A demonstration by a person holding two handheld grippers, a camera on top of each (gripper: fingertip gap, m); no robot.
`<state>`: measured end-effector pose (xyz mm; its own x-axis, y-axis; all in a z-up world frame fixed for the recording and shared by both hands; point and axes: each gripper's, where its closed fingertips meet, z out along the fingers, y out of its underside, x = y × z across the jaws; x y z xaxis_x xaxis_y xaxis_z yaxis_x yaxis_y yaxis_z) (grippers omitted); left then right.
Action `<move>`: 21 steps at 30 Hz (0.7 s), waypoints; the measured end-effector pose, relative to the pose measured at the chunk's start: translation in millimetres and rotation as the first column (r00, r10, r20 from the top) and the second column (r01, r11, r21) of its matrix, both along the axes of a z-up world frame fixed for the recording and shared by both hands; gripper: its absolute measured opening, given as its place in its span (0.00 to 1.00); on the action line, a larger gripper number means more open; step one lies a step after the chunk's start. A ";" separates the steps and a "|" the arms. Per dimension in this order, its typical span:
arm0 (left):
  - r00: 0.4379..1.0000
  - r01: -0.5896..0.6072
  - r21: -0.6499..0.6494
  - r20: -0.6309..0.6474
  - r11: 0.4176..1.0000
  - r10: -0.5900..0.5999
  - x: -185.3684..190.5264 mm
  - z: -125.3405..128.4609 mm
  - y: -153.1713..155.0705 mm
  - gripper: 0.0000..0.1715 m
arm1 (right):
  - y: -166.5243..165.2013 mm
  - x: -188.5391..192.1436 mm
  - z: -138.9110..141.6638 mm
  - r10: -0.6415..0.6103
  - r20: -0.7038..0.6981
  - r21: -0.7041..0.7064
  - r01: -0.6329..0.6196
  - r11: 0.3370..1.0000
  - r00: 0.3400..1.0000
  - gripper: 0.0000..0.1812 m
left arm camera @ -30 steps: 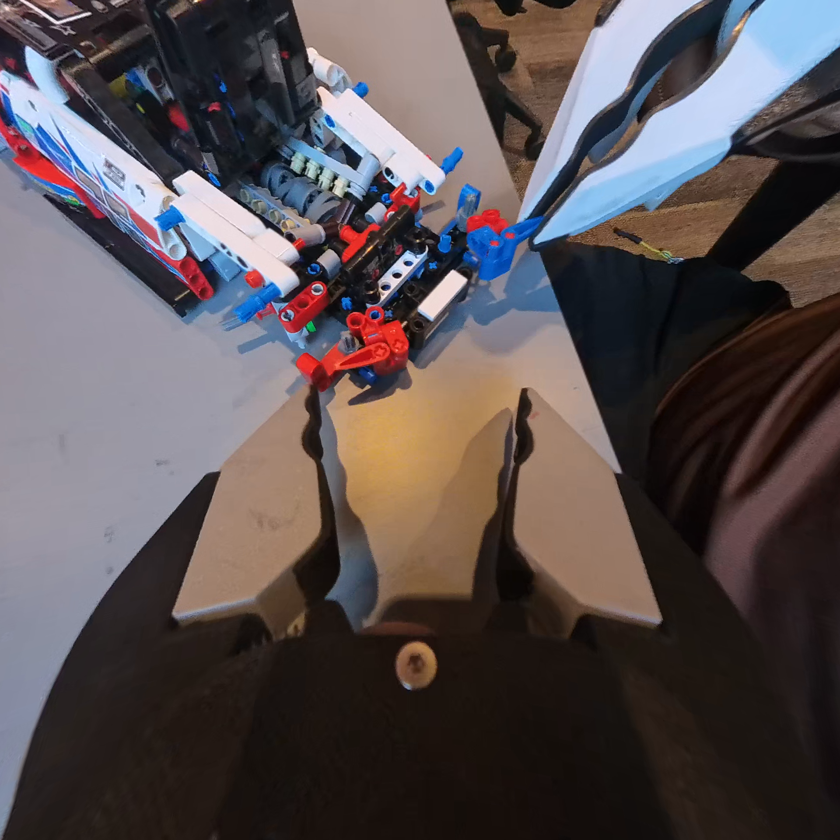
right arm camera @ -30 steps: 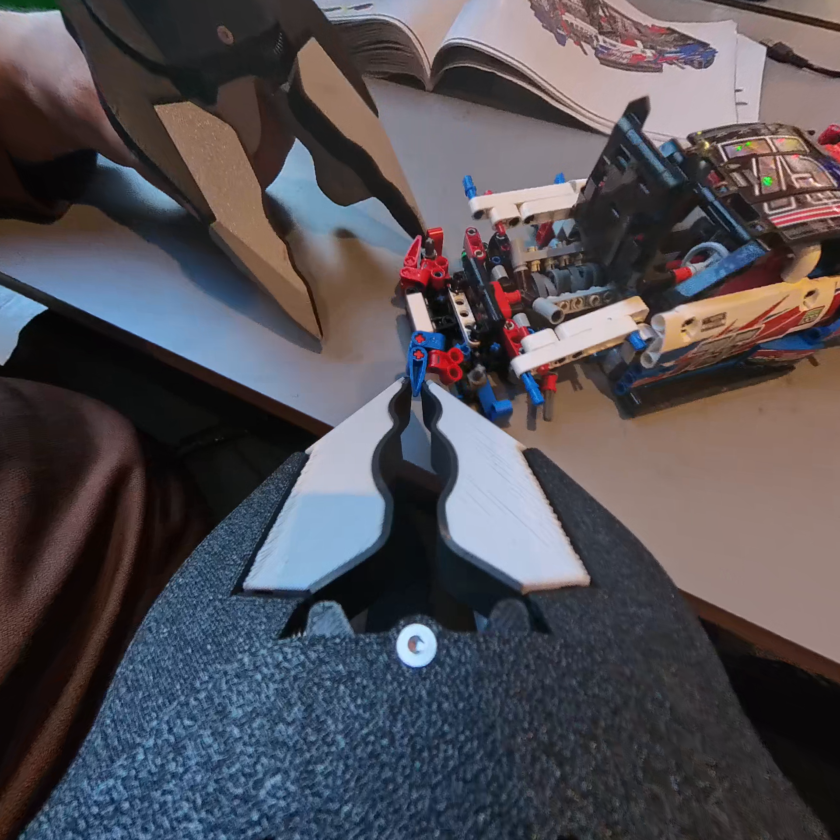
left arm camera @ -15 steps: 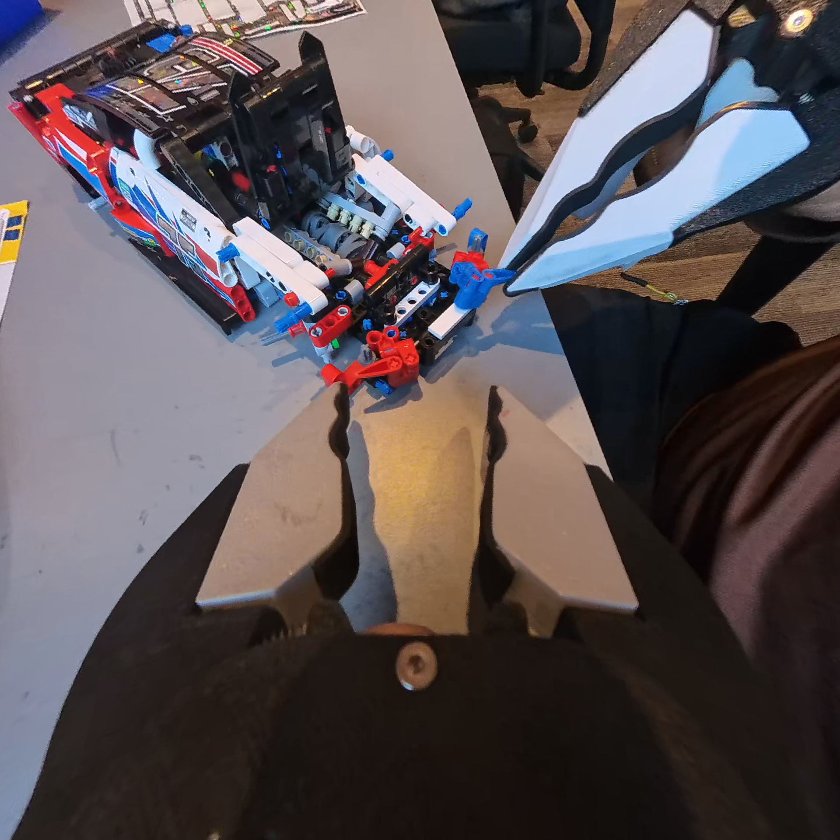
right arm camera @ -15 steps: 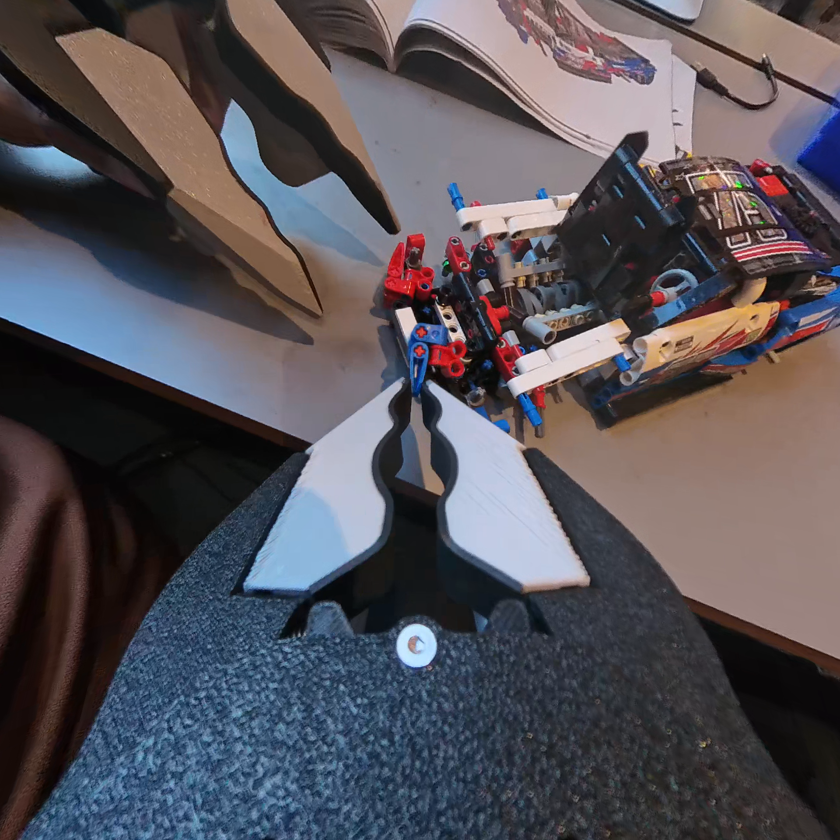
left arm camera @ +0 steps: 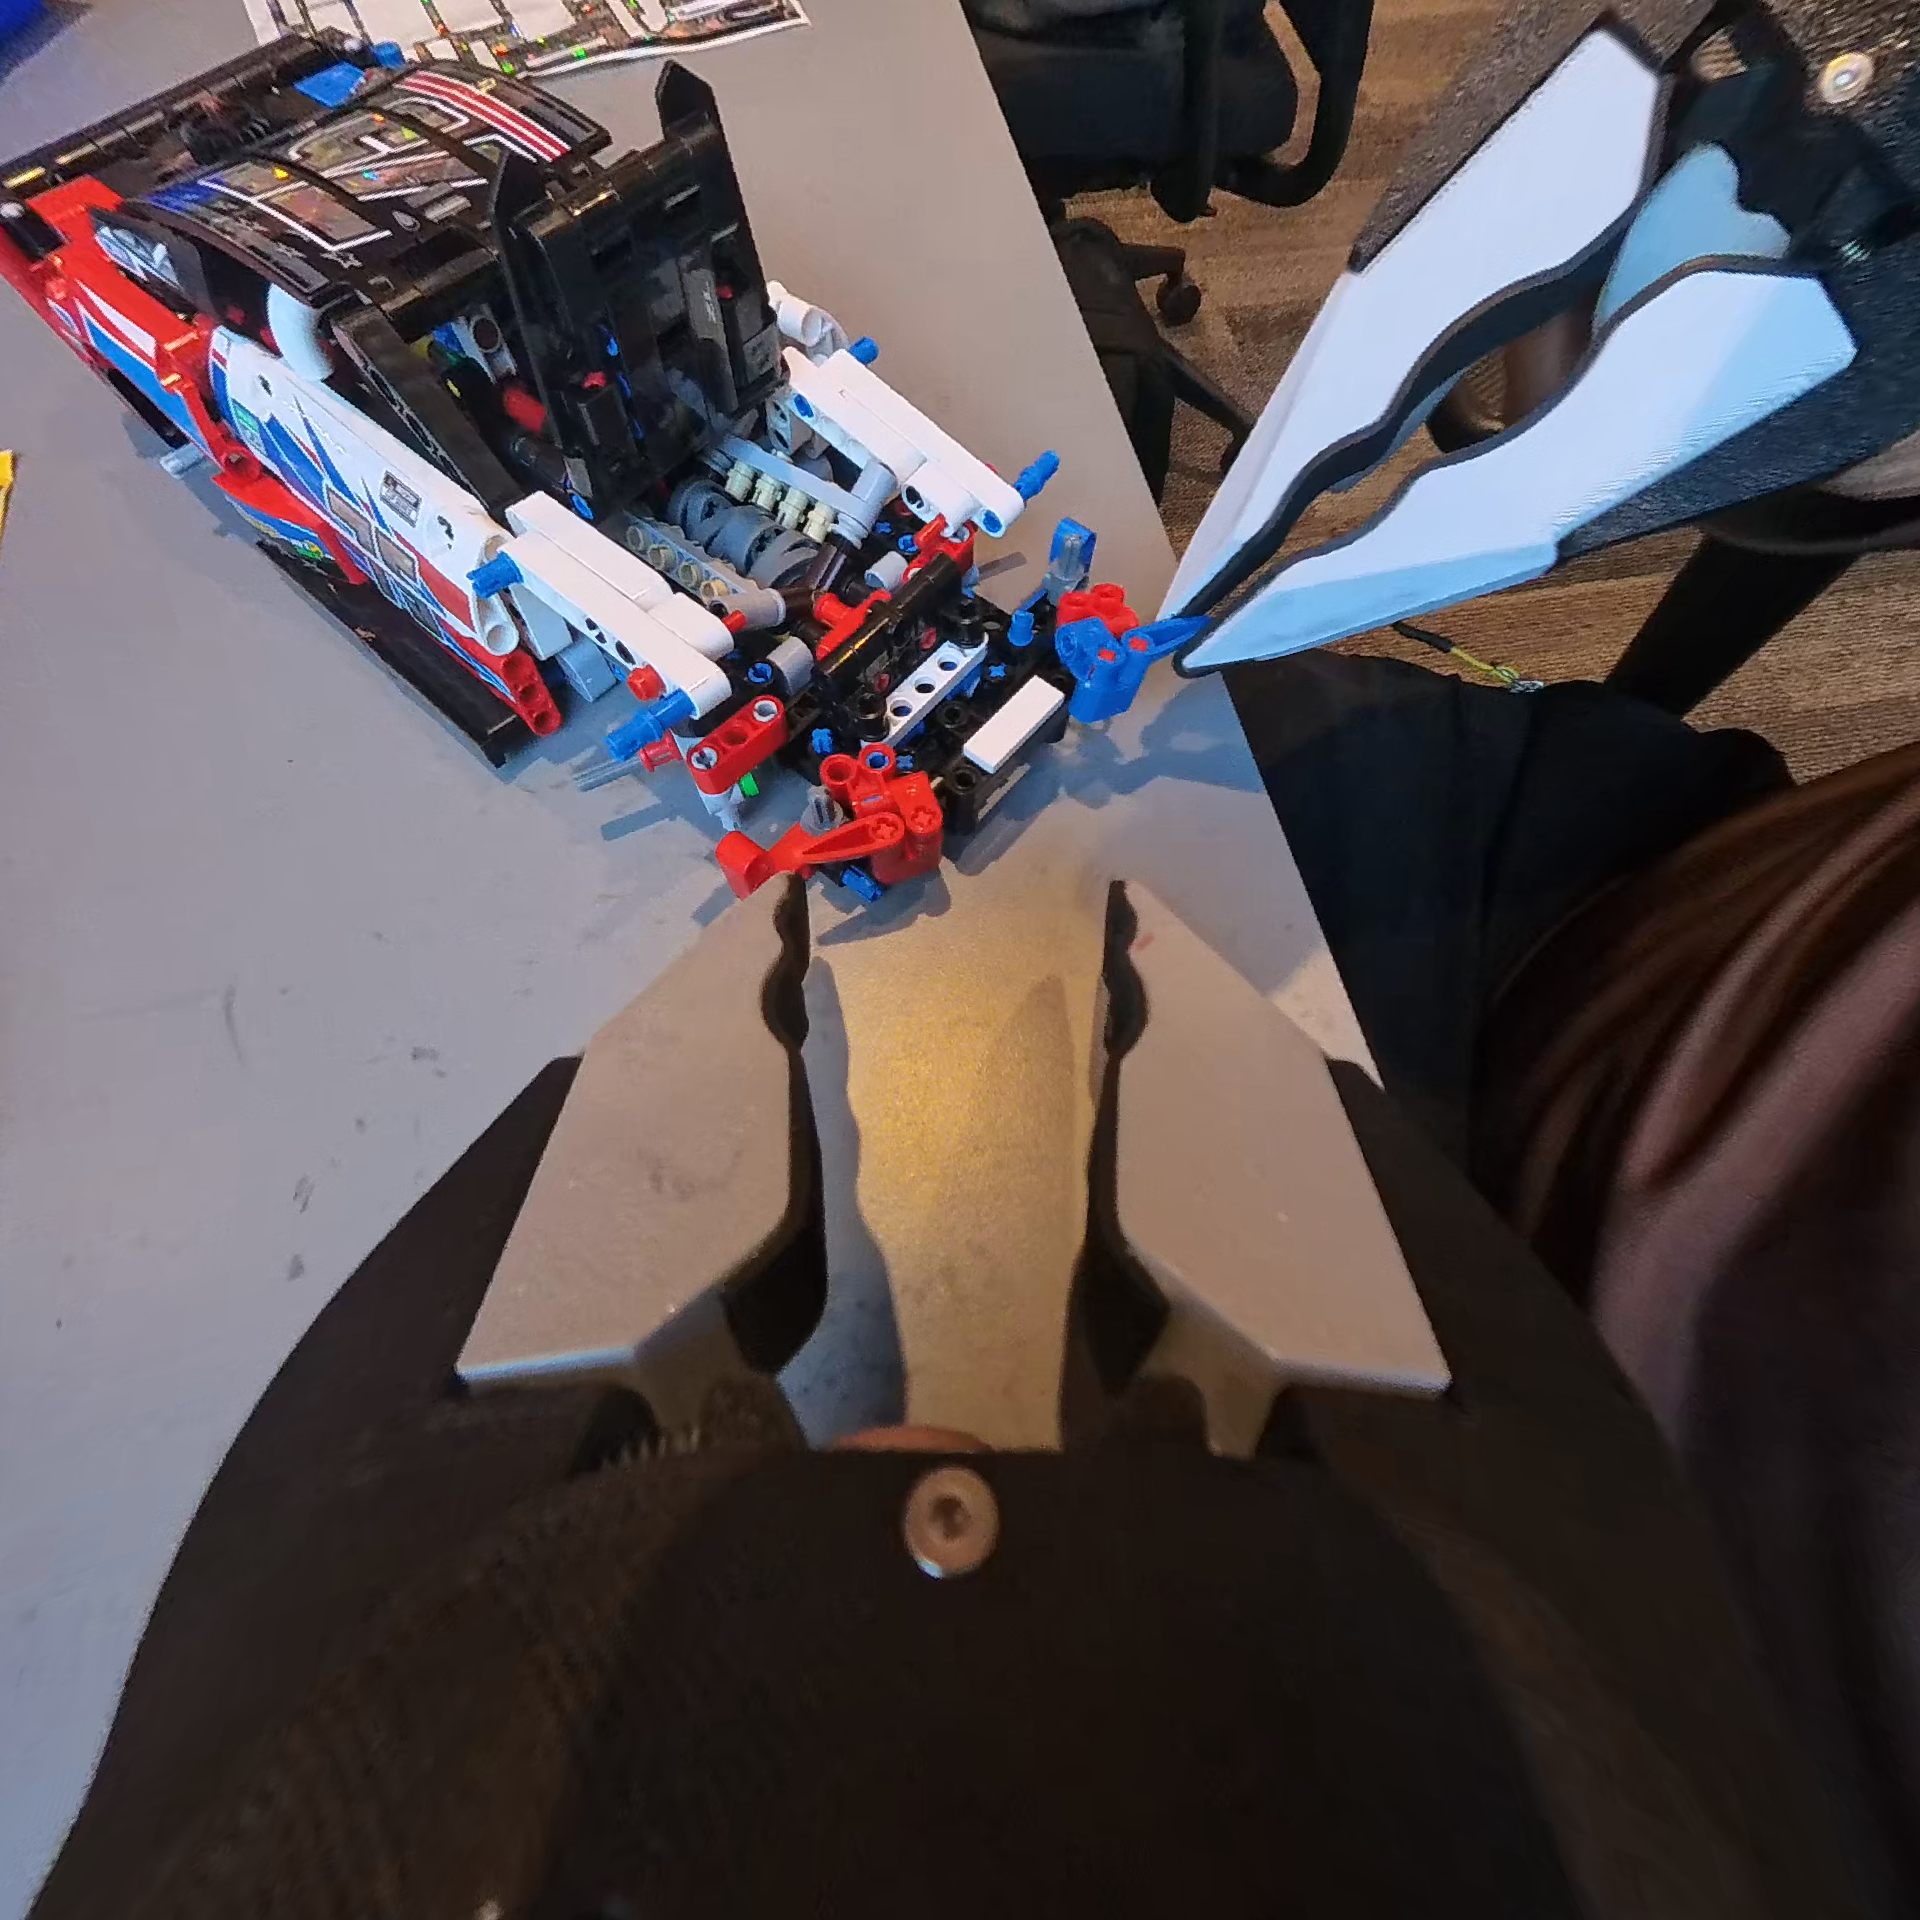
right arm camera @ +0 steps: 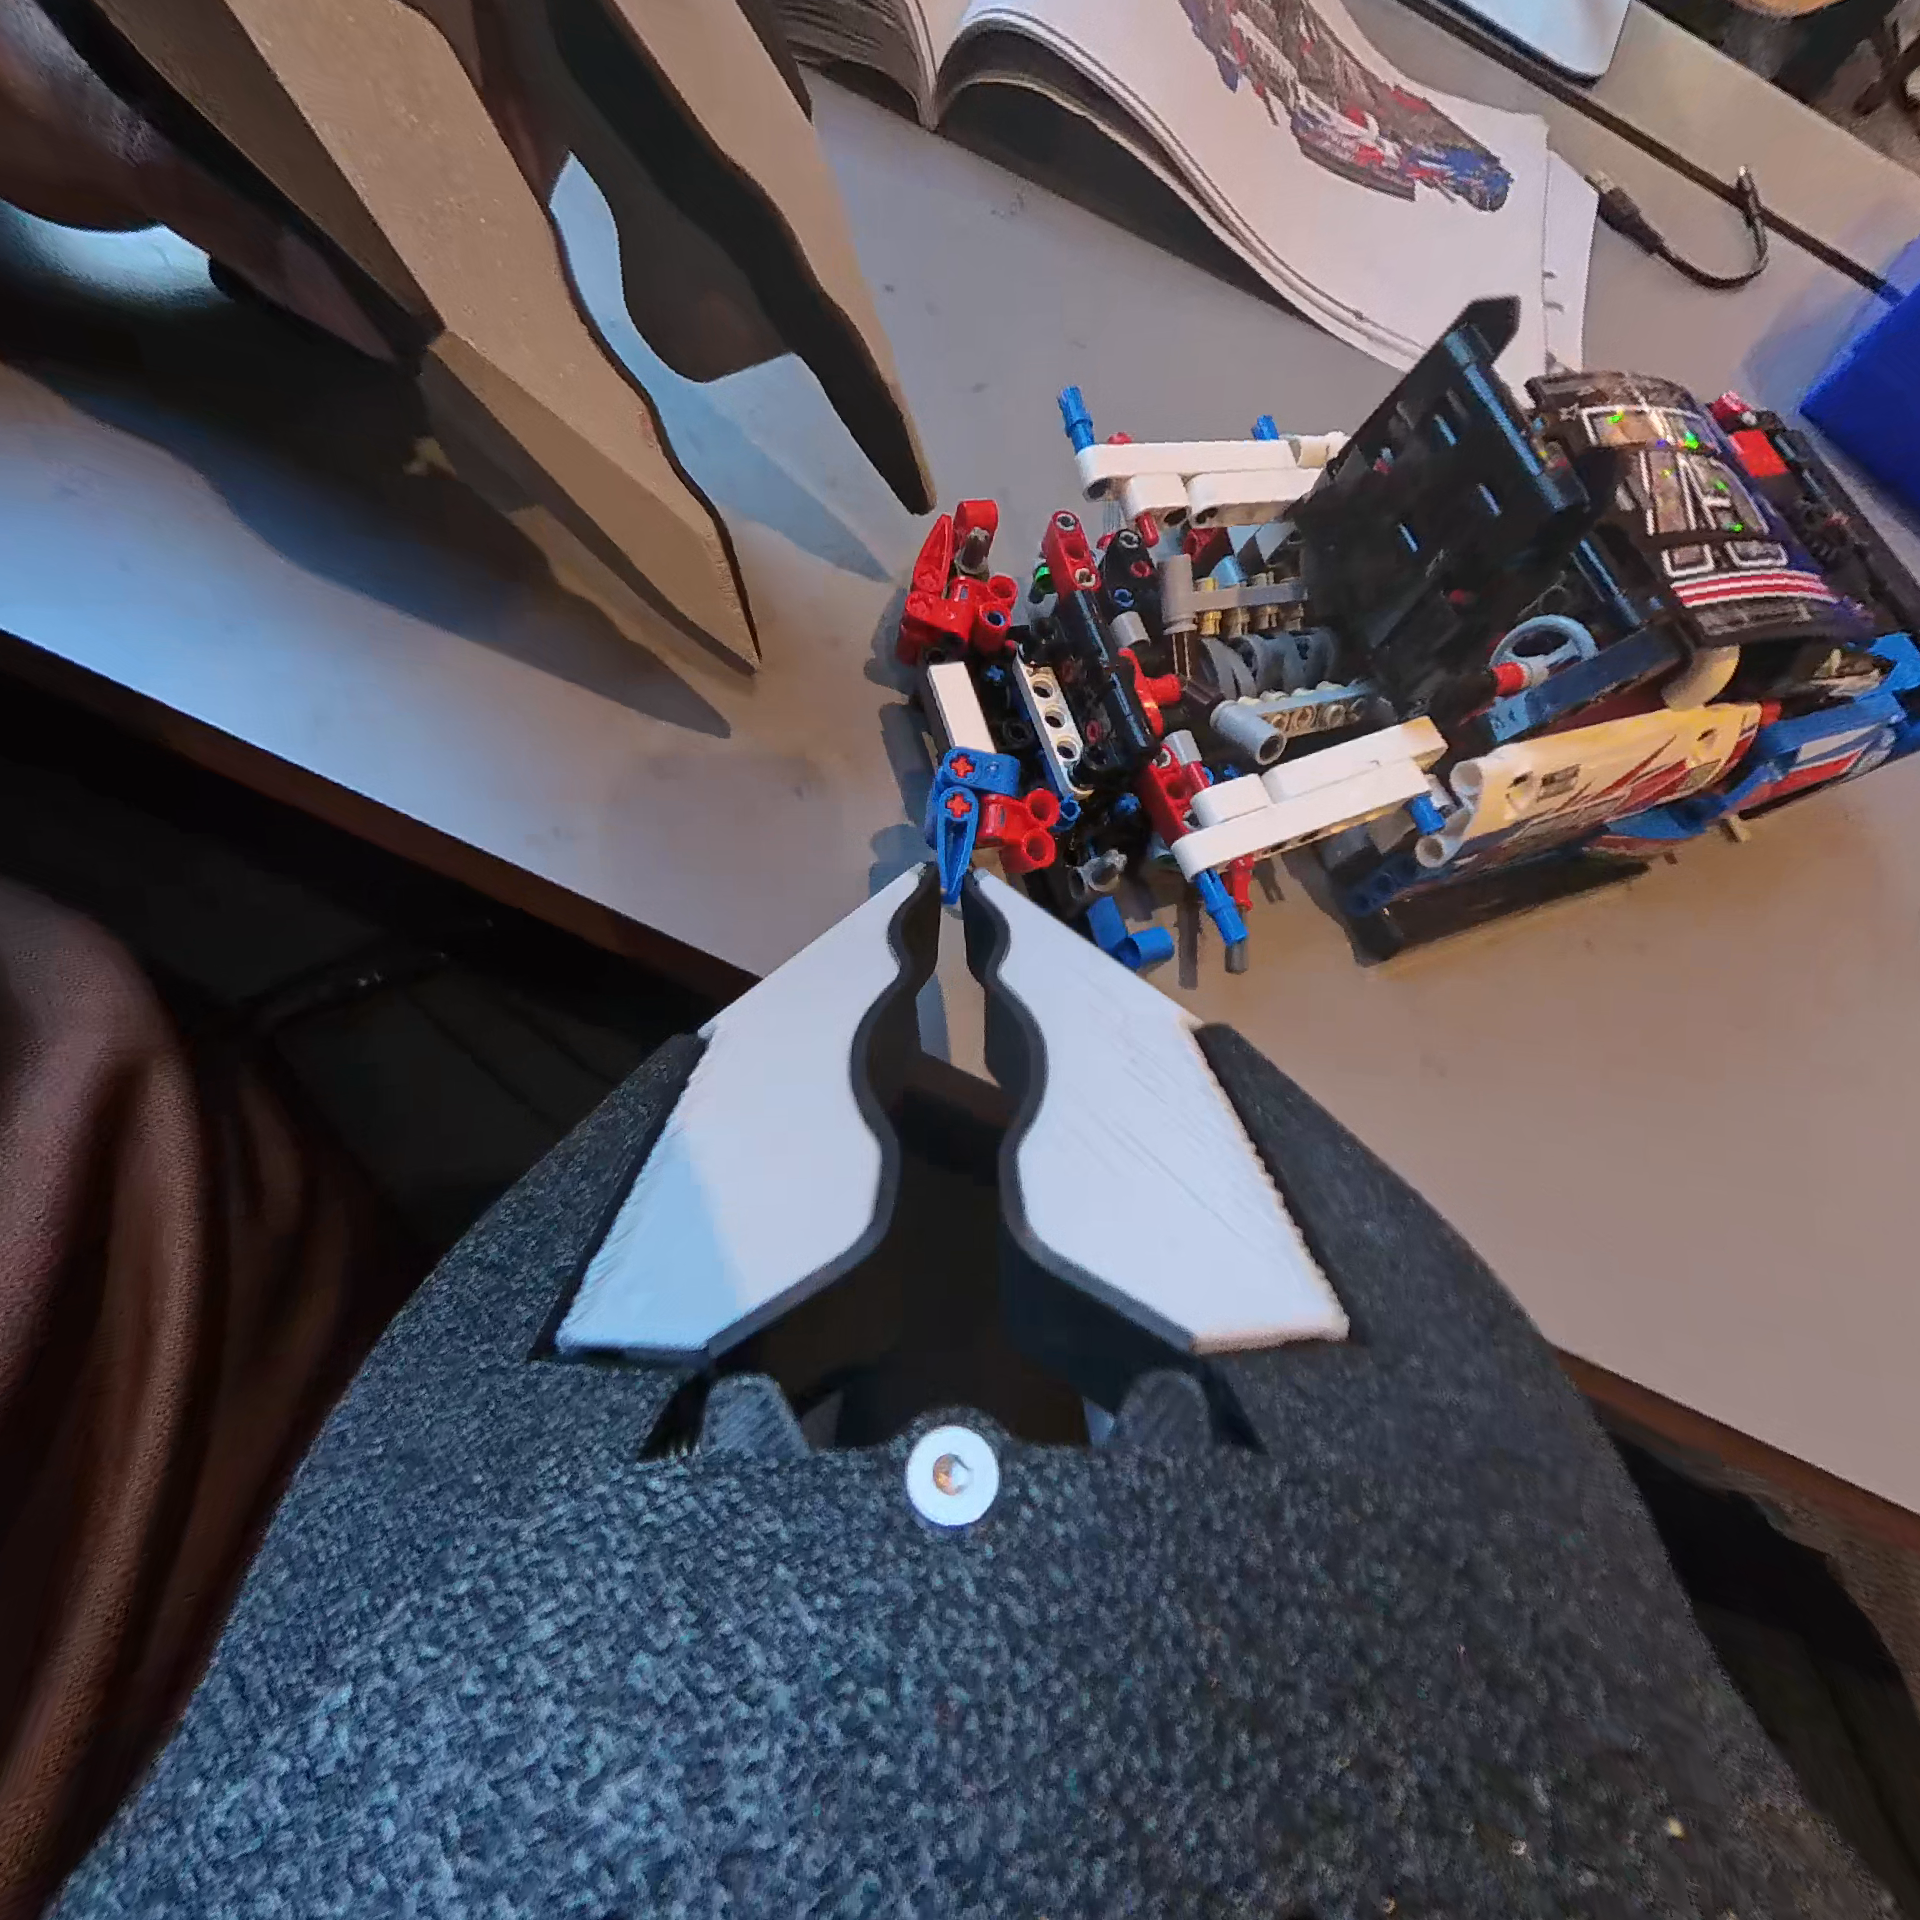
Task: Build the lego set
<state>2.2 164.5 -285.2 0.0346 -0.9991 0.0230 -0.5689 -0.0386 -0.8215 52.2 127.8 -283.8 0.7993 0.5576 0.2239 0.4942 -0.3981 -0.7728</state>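
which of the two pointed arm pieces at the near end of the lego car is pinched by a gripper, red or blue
The blue arm piece, its tip pinched in the right gripper. The red arm piece sits free beside the open left gripper.

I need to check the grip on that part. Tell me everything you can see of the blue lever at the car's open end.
The blue lever is a small, glossy plastic piece, teardrop-shaped, tapering to a narrow tip, with a red cross-axle end showing in its wide end. It sits at the corner of the car nearest the table edge, beside a blue connector and red pin blocks. Its tip points away from the car, pinched between the right tongs, which are shut on it. The left tongs are open, apart from it.
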 end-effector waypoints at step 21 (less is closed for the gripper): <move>0.999 0.026 -0.064 0.040 0.998 -0.024 -1.1 5.4 -2.7 0.27 | 1.0 6.3 1.7 0.065 -0.016 0.058 -0.064 0.996 0.998 0.02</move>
